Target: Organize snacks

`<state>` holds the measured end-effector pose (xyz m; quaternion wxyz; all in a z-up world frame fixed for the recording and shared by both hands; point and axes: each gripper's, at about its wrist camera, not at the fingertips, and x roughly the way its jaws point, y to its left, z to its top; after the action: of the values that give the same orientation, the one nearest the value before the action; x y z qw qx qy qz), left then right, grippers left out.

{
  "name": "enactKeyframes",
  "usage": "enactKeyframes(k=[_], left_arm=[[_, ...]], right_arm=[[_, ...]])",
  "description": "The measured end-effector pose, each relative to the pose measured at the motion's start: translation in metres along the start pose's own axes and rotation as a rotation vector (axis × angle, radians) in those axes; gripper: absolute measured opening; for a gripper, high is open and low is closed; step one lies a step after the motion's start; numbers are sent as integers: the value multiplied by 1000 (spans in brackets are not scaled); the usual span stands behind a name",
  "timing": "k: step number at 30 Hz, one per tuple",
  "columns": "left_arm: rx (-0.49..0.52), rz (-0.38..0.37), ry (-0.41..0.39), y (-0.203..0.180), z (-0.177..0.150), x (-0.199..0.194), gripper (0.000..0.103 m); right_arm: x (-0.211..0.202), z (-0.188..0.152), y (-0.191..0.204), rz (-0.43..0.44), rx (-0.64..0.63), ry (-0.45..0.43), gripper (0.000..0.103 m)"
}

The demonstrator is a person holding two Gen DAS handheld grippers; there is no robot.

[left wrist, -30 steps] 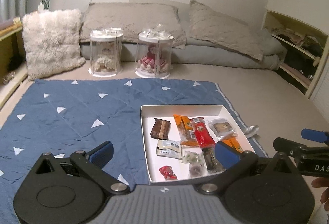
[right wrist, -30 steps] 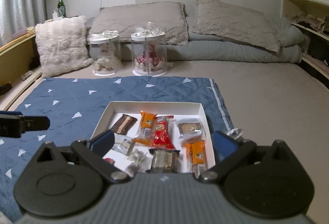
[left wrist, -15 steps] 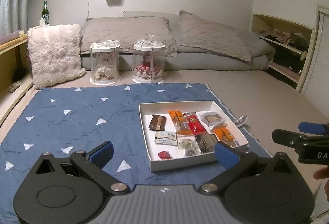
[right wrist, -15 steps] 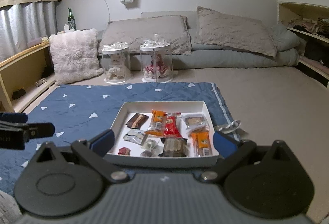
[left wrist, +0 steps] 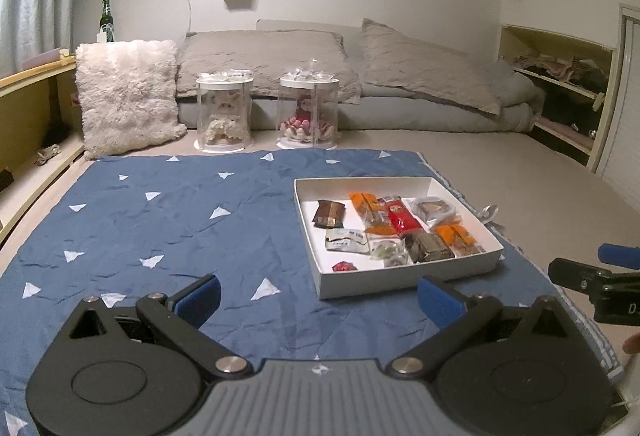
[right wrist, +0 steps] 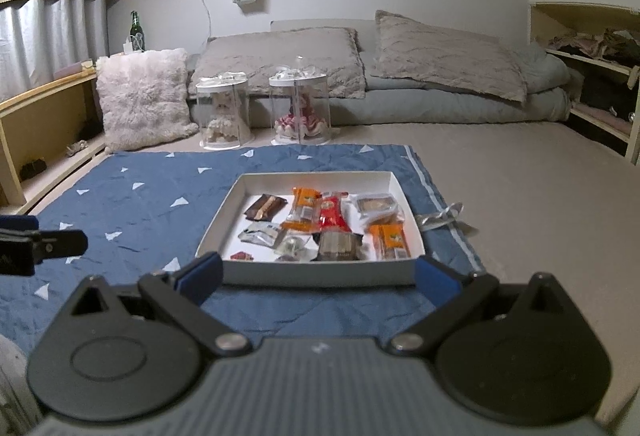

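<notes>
Beside tray (right wrist: 320, 272) — ribbon (right wrist: 440, 217), right-view clearer.

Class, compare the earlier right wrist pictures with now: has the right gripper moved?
Yes. The right gripper has drawn back from the white box, whose near edge now shows fully.

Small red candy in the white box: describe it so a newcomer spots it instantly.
Find the white box on the blue blanket. Look in its near left corner, just below the silver packet. The small red candy lies alone there, far smaller than the long red packet further back.
</notes>
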<state>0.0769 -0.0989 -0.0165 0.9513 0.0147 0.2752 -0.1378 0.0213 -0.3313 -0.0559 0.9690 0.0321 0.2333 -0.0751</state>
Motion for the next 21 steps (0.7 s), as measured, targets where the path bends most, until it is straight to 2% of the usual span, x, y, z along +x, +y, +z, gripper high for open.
enactKeyframes(k=[7,21], left_arm=[[18,34,-23,-2,-16,-11,103],[-12,38,-21,5,-30,-23,103]], right_arm=[[-8,-8,7,-6,-25,-33,103],[-25,-17,2,-32,-58,-64,103]])
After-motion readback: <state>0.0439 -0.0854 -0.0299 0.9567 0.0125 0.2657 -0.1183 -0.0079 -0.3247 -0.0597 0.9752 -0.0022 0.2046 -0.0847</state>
